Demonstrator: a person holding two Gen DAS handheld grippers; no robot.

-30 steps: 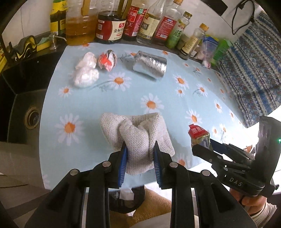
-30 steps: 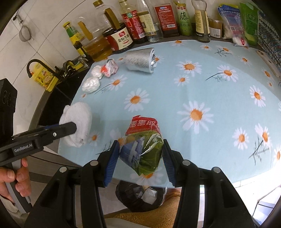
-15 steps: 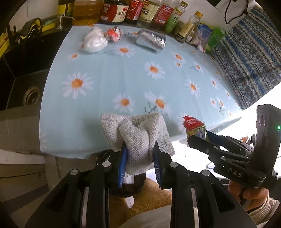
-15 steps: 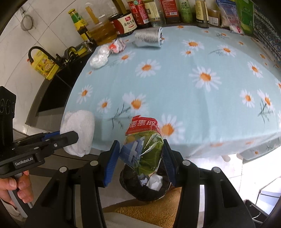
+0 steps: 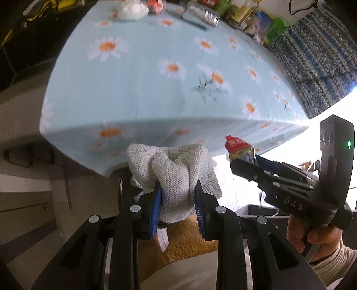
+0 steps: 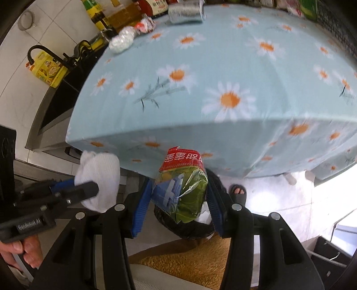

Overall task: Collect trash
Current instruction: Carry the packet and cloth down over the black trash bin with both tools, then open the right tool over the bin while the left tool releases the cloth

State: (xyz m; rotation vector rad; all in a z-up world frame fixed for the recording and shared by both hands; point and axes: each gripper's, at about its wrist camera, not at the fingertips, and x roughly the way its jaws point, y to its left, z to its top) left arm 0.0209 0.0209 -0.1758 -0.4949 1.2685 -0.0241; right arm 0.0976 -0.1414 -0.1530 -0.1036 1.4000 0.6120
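Left tongs (image 5: 177, 200) clamp a white rag (image 5: 176, 174); right tongs (image 6: 176, 200) grip a snack packet (image 6: 183, 189); bin (image 6: 189, 227) just beneath; foil roll (image 6: 185, 11), wads (image 6: 122, 40) remain beyond.

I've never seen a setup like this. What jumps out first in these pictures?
Two hand-held black grippers fill the foreground: the left gripper has its jaws shut on a crumpled white cloth, and the right gripper clamps a snack wrapper with a red top. Both hang past the near edge of a pale blue daisy tablecloth, above a black-lined trash bin on the floor.
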